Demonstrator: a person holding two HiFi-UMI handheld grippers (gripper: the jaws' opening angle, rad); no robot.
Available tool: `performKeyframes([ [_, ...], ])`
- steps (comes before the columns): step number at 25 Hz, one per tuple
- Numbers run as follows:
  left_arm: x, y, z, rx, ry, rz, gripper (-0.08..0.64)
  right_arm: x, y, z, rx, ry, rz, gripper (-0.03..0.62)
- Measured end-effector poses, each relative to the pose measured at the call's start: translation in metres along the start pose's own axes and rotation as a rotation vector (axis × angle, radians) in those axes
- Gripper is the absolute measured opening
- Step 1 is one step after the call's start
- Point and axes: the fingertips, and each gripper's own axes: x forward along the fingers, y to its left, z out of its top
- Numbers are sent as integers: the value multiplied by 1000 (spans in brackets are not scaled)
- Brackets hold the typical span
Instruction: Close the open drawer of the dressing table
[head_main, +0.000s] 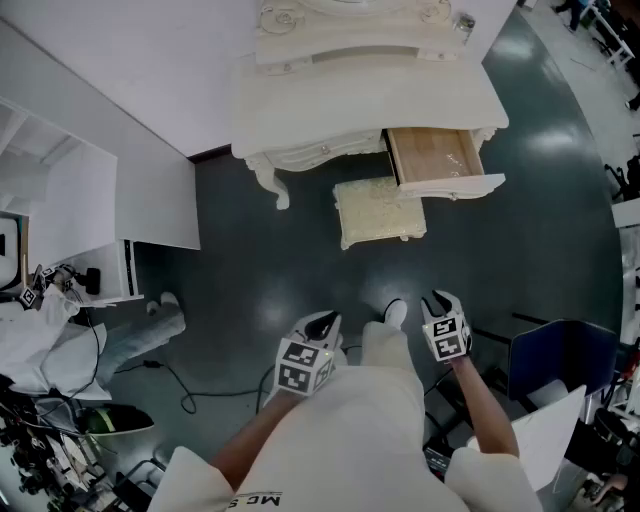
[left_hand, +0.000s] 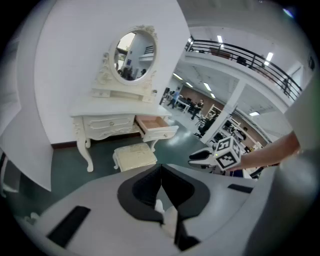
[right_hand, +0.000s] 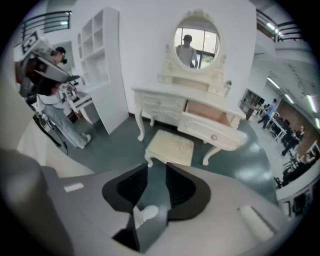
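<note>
The white dressing table (head_main: 360, 100) stands against the far wall, with its oval mirror (right_hand: 196, 40) on top. Its right-hand drawer (head_main: 440, 160) is pulled out, showing a bare wooden inside; the drawer (left_hand: 156, 127) also appears in the left gripper view, and the drawer (right_hand: 210, 122) in the right gripper view. Both grippers hang low, close to my body and well short of the table. My left gripper (head_main: 322, 320) is shut with nothing in it, its pads meeting at the tips (left_hand: 161, 167). My right gripper (head_main: 438, 300) is open and empty (right_hand: 156, 167).
A cream padded stool (head_main: 378, 210) stands on the dark floor just in front of the table, left of the drawer. A white shelf unit (head_main: 90, 215) lines the left wall, with a person's legs (head_main: 140, 335) and a cable (head_main: 190, 385) nearby. A blue chair (head_main: 560, 360) stands at the right.
</note>
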Motion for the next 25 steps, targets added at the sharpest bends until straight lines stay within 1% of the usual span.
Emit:
performKeyframes([
  [2, 2, -19, 6, 42, -23, -23, 9, -41, 52, 33, 32, -143, 30, 61],
  [3, 2, -28, 8, 62, -32, -31, 9, -60, 74, 47, 72, -206, 39, 46],
  [4, 2, -39, 8, 81, -38, -38, 9, -78, 90, 57, 137, -260, 40, 20],
  [5, 2, -50, 8, 102, -40, -47, 9, -94, 101, 62, 223, -301, 31, 11],
  [7, 2, -75, 5, 151, -37, -75, 9, -119, 111, 60, 391, -347, -9, 2],
  [8, 3, -87, 2, 176, -33, -92, 9, -129, 113, 57, 444, -361, -34, 2],
  [9, 5, -97, -2, 201, -27, -108, 9, -138, 114, 54, 470, -376, -58, 2],
  [12, 11, -124, -11, 277, -1, -143, 9, -163, 108, 52, 469, -432, -128, 2],
  [13, 12, -134, -9, 297, 0, -153, 9, -171, 100, 48, 484, -449, -145, 2],
  [16, 18, -165, -2, 342, -20, -160, 9, -188, 74, 26, 592, -481, -159, 2],
  [18, 23, -183, 0, 367, -38, -160, 9, -196, 60, 12, 602, -493, -184, 2],
  [21, 34, -203, -2, 388, -51, -167, 9, -206, 39, -1, 607, -516, -204, 2],
  [25, 52, -218, -1, 390, -70, -160, 9, -208, 18, -15, 619, -526, -185, 2],
])
